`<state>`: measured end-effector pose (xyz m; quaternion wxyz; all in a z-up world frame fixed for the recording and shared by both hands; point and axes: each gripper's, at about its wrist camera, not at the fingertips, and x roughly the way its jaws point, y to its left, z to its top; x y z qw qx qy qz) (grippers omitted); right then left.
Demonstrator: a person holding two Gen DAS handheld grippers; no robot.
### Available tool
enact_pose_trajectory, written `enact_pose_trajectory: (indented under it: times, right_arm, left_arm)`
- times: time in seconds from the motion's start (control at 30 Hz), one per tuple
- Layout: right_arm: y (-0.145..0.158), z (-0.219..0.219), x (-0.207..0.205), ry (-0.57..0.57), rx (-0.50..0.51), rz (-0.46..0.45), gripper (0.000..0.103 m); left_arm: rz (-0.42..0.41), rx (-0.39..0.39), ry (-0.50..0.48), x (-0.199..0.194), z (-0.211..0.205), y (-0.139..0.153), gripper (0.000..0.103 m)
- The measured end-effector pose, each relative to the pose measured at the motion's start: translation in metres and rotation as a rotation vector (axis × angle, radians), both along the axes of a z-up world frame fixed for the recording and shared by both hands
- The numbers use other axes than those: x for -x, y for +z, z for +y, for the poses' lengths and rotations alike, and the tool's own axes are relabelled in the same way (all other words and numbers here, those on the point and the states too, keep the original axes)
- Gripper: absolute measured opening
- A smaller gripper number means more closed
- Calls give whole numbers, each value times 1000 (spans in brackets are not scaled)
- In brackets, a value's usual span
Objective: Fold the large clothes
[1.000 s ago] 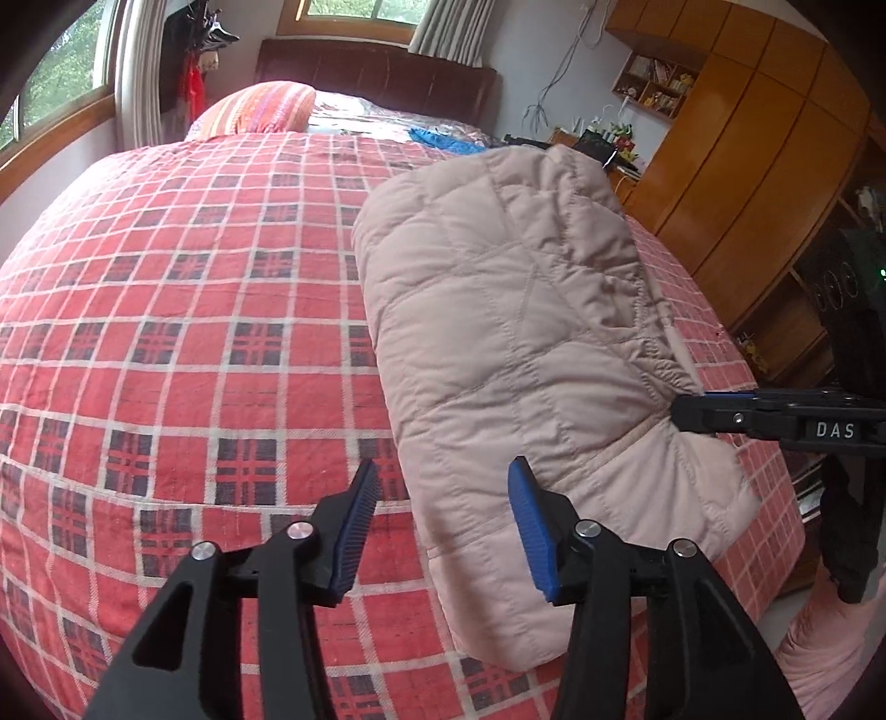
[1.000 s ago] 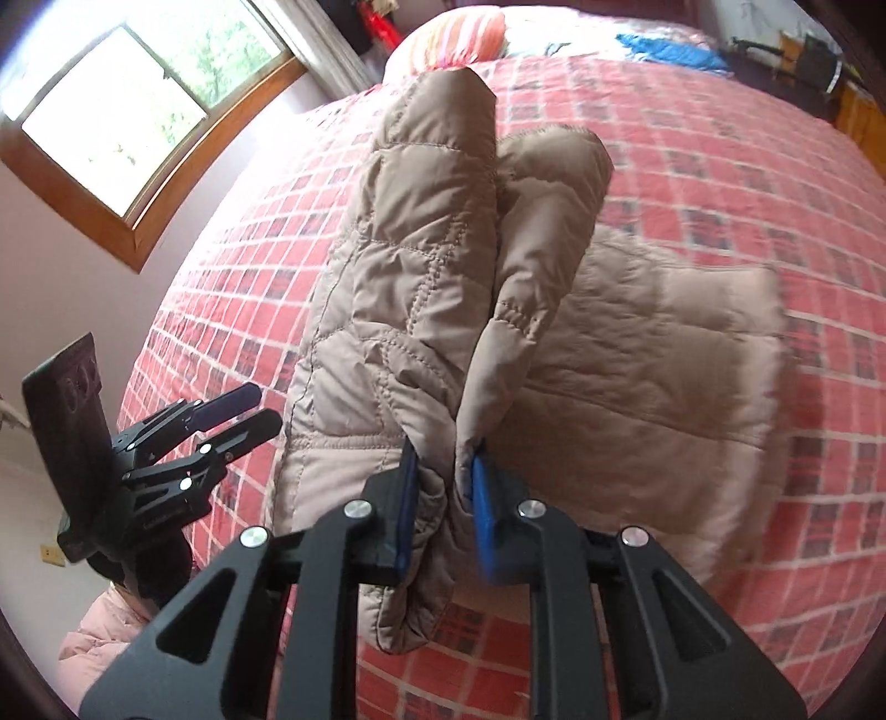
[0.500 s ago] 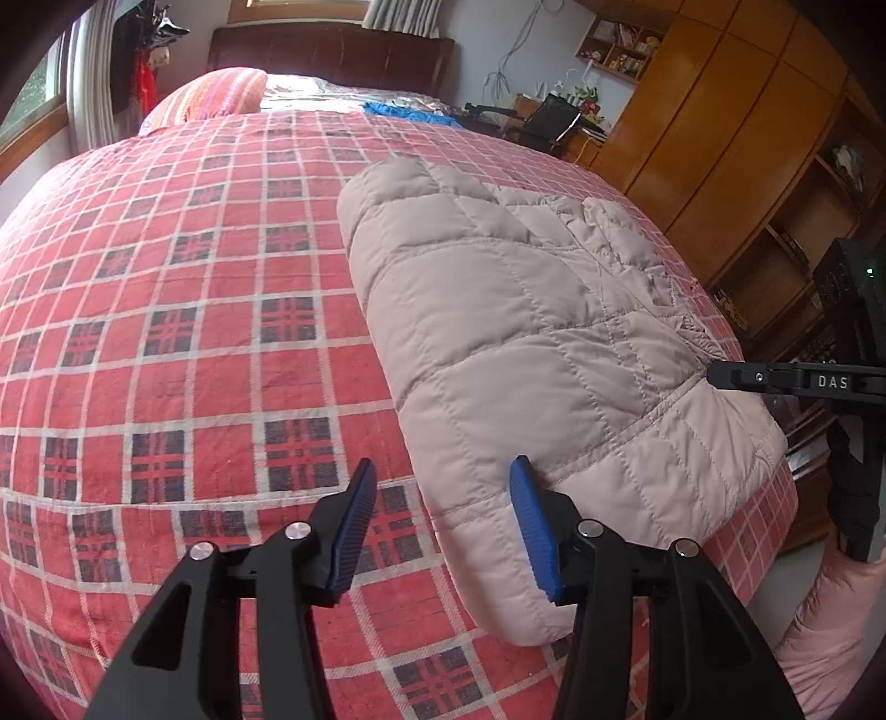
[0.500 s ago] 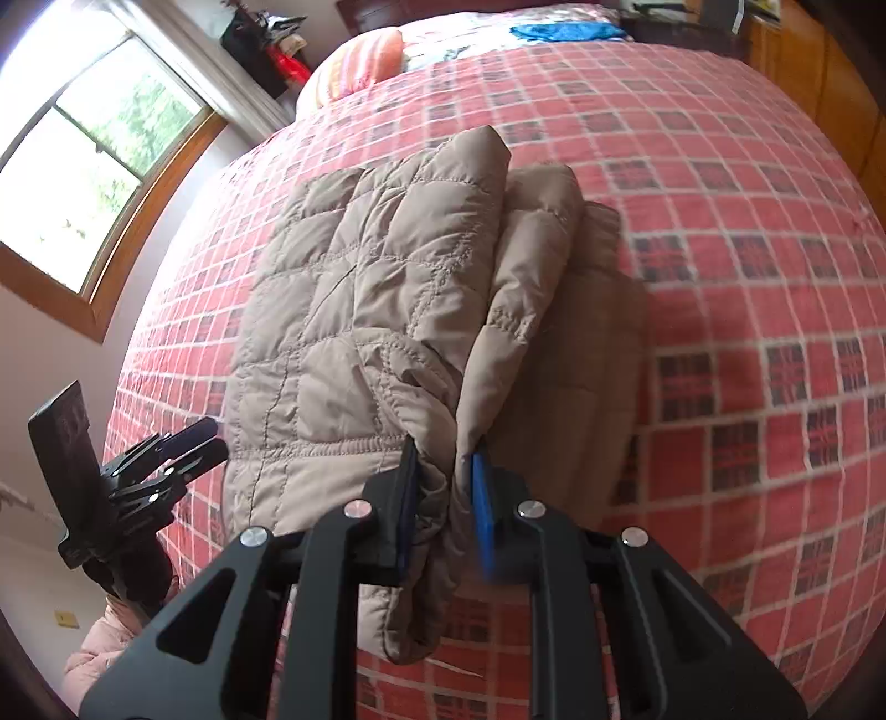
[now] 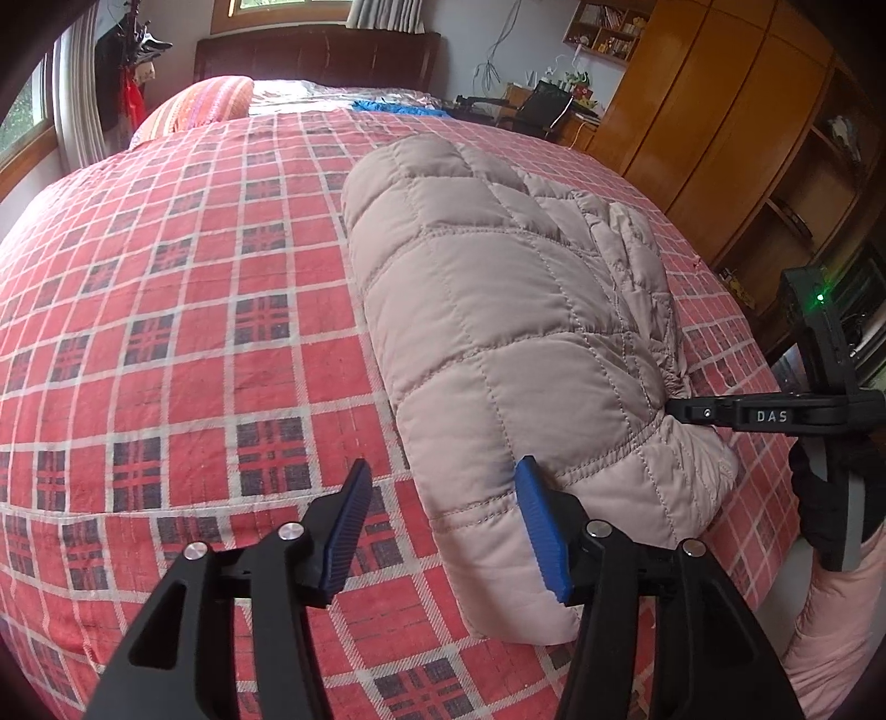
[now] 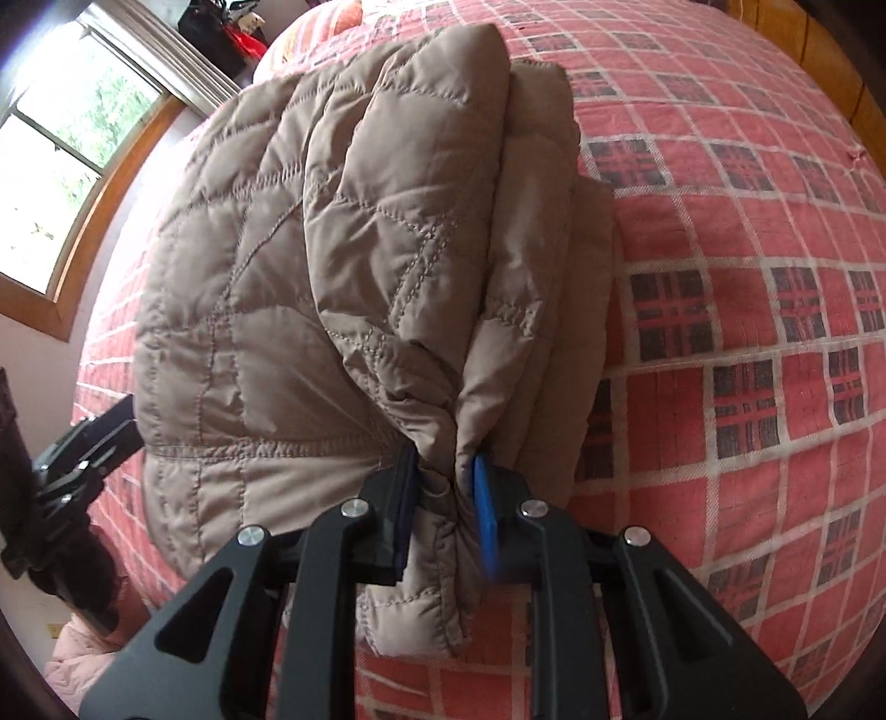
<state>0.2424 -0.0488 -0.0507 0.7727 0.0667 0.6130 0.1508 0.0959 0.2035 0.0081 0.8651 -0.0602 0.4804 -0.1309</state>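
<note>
"DAS" on the right claw

A bedroom in a lived-in home.

Ahead of the left claw a wide bed spreads out under a red checked cover, with a striped pillow and a dark wooden headboard at its far end. Far off to the left of that claw a wood-framed window with a pale curtain lets in daylight, and clothes hang beside it. To the claw's right stands a tall wooden wardrobe with open shelves; beyond it a cluttered desk sits under a small wall shelf of books. The right claw's view shows the same window to its upper left.
</note>
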Motion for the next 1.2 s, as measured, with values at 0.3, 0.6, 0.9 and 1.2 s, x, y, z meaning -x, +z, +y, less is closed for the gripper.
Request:
enact_pose_trajectory:
  times: [0.3, 0.6, 0.9, 1.2]
  right_arm:
    - [27, 12, 14, 8, 49, -47, 37]
    - [40, -2, 51, 5, -33, -13, 40]
    - [20, -2, 66, 56, -136, 45, 16]
    - [-17, 1, 54, 46, -132, 88, 14]
  left_arm:
    - [-4, -24, 32, 3, 2, 3, 55]
    - [-56, -40, 76, 27, 0, 20, 55]
    - [-30, -106, 57, 28, -11, 4, 60]
    - [-16, -114, 62, 21, -4, -13, 70]
